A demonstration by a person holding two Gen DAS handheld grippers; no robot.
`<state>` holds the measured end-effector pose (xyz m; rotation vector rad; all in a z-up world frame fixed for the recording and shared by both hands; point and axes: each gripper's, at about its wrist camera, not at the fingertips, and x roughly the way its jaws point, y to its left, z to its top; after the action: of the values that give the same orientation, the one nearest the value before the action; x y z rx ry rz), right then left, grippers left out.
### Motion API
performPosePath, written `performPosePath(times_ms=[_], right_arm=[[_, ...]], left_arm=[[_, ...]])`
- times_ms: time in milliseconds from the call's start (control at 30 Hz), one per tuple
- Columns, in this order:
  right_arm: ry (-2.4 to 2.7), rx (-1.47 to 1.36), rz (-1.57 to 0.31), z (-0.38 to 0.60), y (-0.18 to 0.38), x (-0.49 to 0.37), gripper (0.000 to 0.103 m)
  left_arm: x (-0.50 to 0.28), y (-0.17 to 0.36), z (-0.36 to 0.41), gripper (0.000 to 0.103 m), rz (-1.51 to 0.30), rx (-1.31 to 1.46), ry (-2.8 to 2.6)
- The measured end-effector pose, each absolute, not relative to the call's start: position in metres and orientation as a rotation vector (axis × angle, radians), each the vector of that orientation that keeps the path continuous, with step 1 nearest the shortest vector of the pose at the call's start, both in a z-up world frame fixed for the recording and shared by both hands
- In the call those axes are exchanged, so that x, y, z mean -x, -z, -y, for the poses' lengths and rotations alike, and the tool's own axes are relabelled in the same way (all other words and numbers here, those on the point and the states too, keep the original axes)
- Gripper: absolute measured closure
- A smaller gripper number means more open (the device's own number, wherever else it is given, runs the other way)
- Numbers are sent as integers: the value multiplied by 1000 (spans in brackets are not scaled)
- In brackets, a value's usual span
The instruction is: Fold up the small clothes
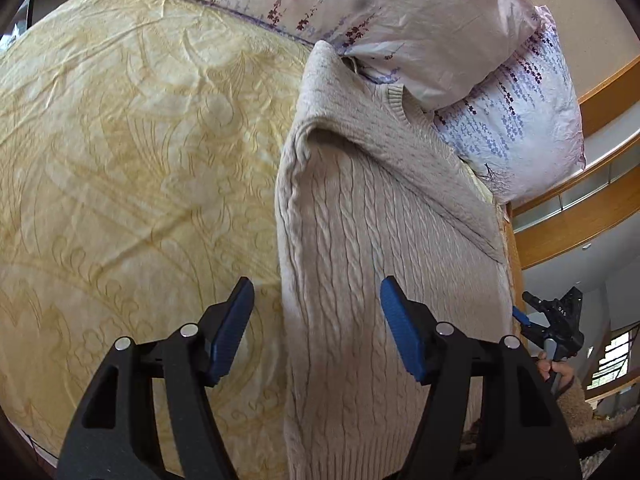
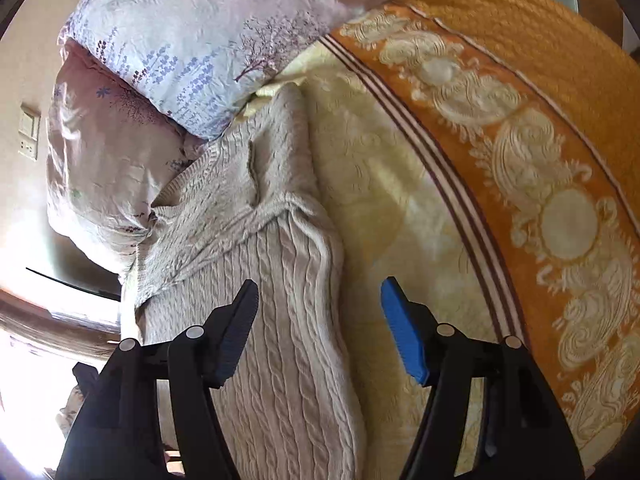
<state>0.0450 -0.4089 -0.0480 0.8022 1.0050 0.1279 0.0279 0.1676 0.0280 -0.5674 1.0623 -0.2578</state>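
Note:
A beige cable-knit sweater [image 1: 384, 232] lies on the yellow patterned bedspread [image 1: 132, 152], folded lengthwise into a long narrow strip with a sleeve laid across its top. My left gripper [image 1: 318, 322] hovers open over the sweater's left edge, nothing between its blue pads. In the right wrist view the same sweater [image 2: 276, 280] runs up the middle. My right gripper [image 2: 320, 324] is open above the sweater's right edge, pads clear of the knit. The right gripper [image 1: 550, 332] also shows at the sweater's far side in the left wrist view, held by a hand.
Floral pillows [image 1: 400, 16] press against the sweater's collar end; the same pillows [image 2: 180, 52] show in the right wrist view. An orange ornate border [image 2: 540, 184] runs along the bedspread. A wooden bed frame [image 1: 514, 248] and a railing [image 1: 580, 204] lie beyond.

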Motion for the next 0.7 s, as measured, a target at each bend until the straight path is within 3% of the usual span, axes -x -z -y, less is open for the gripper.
performPosePath(times_ms=[200, 467, 700], right_arm=[[-278, -918, -1074, 393, 67, -18, 54], [-436, -969, -1168, 372, 76, 21, 63], [-504, -864, -1238, 349, 76, 35, 82]], left_arm=[[-5, -17, -158, 52, -1109, 695, 377], [23, -10, -142, 60, -1203, 741, 476], [25, -8, -130, 84, -1304, 673, 512]])
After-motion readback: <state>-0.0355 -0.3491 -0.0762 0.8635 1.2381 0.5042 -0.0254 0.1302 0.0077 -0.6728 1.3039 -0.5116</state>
